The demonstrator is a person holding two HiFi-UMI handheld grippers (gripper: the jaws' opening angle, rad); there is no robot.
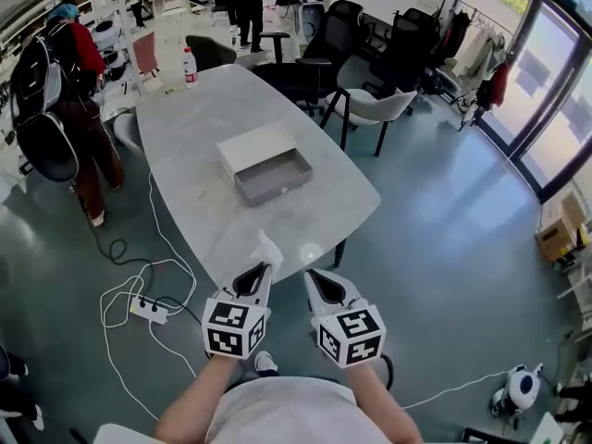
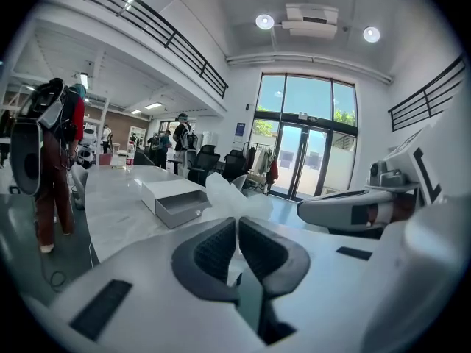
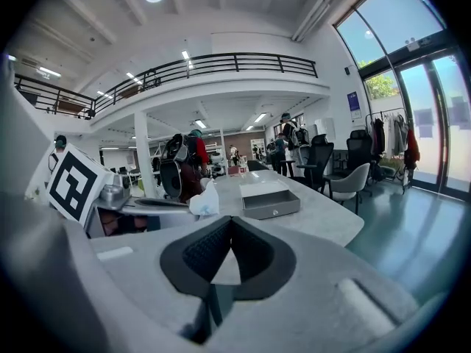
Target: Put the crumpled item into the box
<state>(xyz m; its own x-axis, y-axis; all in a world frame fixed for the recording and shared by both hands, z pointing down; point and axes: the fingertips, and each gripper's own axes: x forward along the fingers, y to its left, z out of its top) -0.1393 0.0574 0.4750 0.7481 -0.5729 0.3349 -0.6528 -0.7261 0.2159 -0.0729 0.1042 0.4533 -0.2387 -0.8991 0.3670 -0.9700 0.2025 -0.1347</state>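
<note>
Left gripper (image 2: pixel 237 223) clenches the crumpled item (image 2: pixel 235 197), well short of the empty box (image 1: pixel 277 191); right gripper (image 3: pixel 230 223) closed, holding nothing.

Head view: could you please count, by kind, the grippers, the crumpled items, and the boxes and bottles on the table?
Grippers: 2, the left gripper shut on the item, the right gripper shut with nothing in it
Crumpled white item: 1
Open box on the table: 1
Bottle: 1
Total: 5
</note>
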